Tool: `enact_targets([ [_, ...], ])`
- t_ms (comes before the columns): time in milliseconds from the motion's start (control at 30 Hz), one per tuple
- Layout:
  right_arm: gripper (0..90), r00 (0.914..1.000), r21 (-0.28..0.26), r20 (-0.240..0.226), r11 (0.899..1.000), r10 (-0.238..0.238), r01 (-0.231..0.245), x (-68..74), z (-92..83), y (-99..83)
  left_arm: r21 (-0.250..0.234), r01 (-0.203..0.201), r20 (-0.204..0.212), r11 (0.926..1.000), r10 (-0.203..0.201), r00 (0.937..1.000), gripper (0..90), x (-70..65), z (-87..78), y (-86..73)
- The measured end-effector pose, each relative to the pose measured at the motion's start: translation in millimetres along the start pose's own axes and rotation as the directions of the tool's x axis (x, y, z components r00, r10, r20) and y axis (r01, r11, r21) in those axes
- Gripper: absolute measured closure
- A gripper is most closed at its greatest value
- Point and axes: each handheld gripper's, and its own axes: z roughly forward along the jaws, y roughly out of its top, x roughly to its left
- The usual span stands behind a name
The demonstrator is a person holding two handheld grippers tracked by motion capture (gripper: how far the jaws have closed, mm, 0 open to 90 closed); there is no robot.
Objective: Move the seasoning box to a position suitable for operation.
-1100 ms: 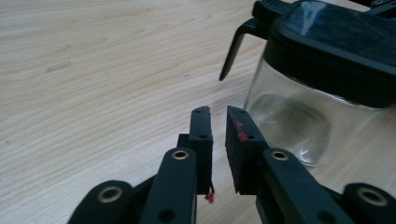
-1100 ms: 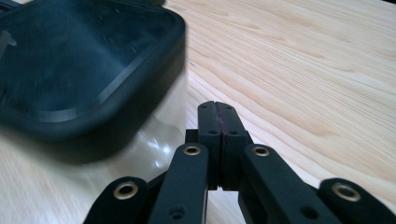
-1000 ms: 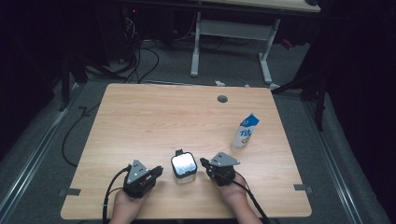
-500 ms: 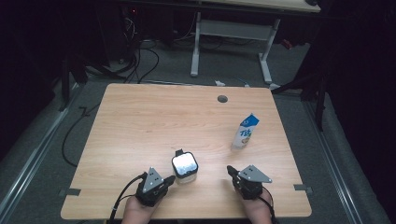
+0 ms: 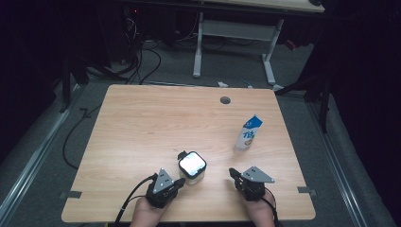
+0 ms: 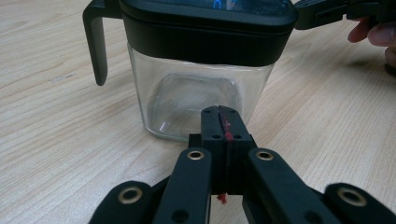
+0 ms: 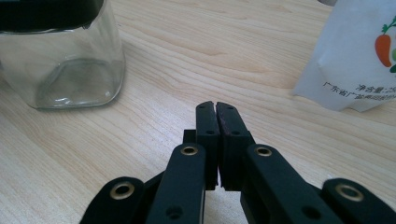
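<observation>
Left gripper view, jar (image 6: 201, 88) handle, high view hides it, prob. lid (image 5: 192, 163).

Left gripper (image 6: 219, 114) with jaws closed, aimed at a glass jar (image 6: 198, 100) on the worktop (image 6: 60, 126).

The two black jaws rise from the bottom edge and meet flat against each other with nothing between them; a red mark runs along their seam. Just beyond the tips stands the jar, upright on the light wood-grain worktop: clear glass body, square with rounded corners, and a black lid (image 6: 205, 28) closing its top. A black handle (image 6: 95, 42) hangs down from the lid at the jar's left. At upper right, fingers (image 6: 373, 35) and part of another black gripper (image 6: 327, 11) are visible beyond the jar.
</observation>
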Motion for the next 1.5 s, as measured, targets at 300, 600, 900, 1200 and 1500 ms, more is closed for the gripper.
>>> enact_targets([
  [300, 86.4, 0.9996, -0.01, -0.015, 1.0, 0.025, -0.025, -3.9, -1.9, -0.8, -0.047, 0.046, -0.072, 0.9978, -0.049, 0.9962, 85.3, 26.7, -22.1, -3.3],
  [600, 87.0, 0.9991, -0.007, -0.031, 1.0, 0.028, -0.028, -3.4, -2.2, 0.4, -0.085, 0.051, -0.087, 0.995, -0.059, 0.9945, 90.0, 37.2, -30.3, 0.9],
  [900, 87.1, 0.9987, -0.018, -0.043, 0.999, 0.028, -0.028, -3.9, -4.5, 1.0, -0.111, 0.048, -0.081, 0.9927, -0.057, 0.995, 89.9, 39.4, -30.9, 25.8],
  [1200, 87.0, 0.9984, -0.021, -0.047, 0.999, 0.031, -0.032, -5.6, -5.0, 1.2, -0.125, 0.038, -0.085, 0.9915, -0.049, 0.9952, 89.9, 43.4, -21.3, 51.1],
  [1500, 87.0, 0.9981, -0.013, -0.057, 1.0, 0.023, -0.024, -4.0, -3.5, 1.0, -0.136, 0.04, -0.07, 0.9899, -0.05, 0.9963, 90.0, 44.1, -4.2, 64.2],
])
